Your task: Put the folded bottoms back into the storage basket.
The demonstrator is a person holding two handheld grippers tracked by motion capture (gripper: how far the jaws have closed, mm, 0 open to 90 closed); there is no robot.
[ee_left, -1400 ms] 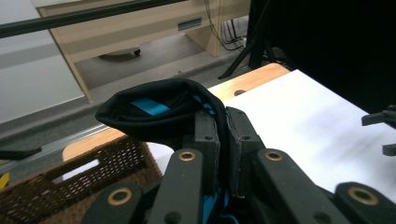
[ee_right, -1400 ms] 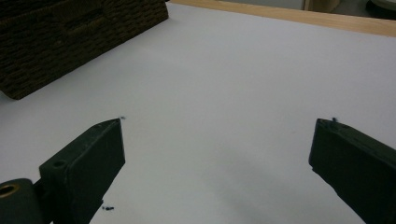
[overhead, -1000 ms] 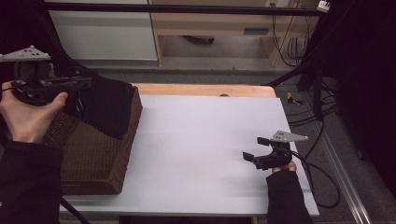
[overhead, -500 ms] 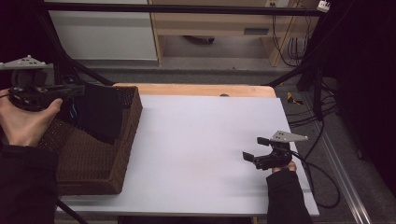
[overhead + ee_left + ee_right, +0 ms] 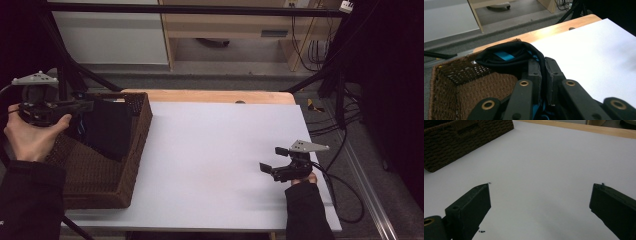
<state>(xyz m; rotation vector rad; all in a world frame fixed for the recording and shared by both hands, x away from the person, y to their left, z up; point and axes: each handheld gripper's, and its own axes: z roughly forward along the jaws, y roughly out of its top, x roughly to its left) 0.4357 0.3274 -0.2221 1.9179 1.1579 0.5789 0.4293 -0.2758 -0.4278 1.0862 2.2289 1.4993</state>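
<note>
Over the brown woven wicker basket [image 5: 107,172] at the white table's [image 5: 210,150] left edge, the left gripper [image 5: 543,75] clamps a folded black cloth with blue trim [image 5: 105,127], which hangs down into the basket. The right gripper [image 5: 272,160] rests on the tabletop well apart, jaws wide and empty.

One camera looks down from above the table [image 5: 215,150]. Two ride low on the grippers; all share the basket [image 5: 100,185].
</note>
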